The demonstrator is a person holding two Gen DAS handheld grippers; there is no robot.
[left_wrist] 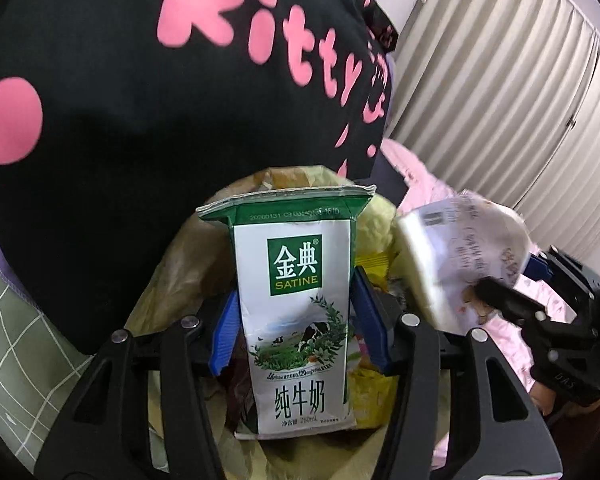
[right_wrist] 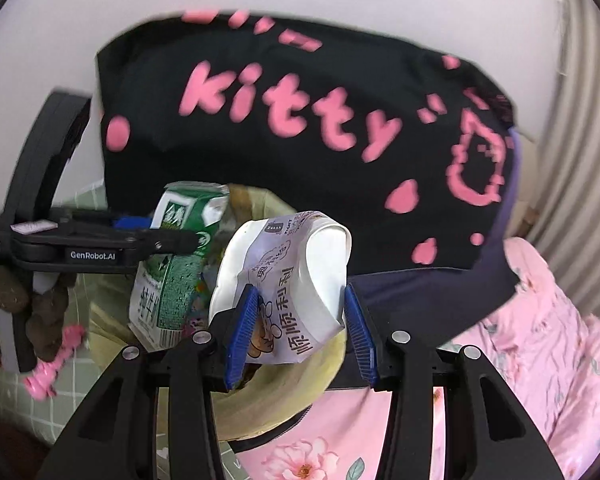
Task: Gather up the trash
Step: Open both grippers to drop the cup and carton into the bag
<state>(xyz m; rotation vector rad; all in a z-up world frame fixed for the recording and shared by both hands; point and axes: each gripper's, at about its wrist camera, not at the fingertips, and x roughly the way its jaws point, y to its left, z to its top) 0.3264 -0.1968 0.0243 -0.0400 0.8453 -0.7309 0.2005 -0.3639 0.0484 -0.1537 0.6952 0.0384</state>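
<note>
**Milk carton and crushed paper cup held over the lined bin**

The left gripper [left_wrist: 296,322] clamps a milk carton [left_wrist: 296,304] between its blue fingers [left_wrist: 225,334], which press on the two narrow sides about halfway up the pack. The carton stands upright in the left wrist view, long axis vertical, its flattened top seam uppermost and its printed front facing the camera. It is white with a green band at the top, a green square logo reading "SATINE", a pasture scene with cows inside a wreath, and large green Chinese characters below. The top flaps are spread and creased, and the body looks slightly squashed.

The right gripper [right_wrist: 300,330] is closed on a crushed paper cup [right_wrist: 288,280], its blue fingers [right_wrist: 242,336] pinching the lower end from either side. The cup is white with black Chinese lettering and a small cartoon figure; its wall is buckled and folded in. Its long axis tilts, the wider end leaning up and toward the left gripper.

Both items hang above a bin liner [left_wrist: 172,264], a yellowish plastic bag whose open mouth already holds coloured wrappers. In the right wrist view the carton [right_wrist: 172,264] sits just left of the cup, near it, though contact is unclear. Behind stands a black cushion [left_wrist: 140,80] with pink "Kitty" lettering. A pink floral blanket [right_wrist: 540,340] lies at the right, and pleated curtains [left_wrist: 500,80] hang beyond.
</note>
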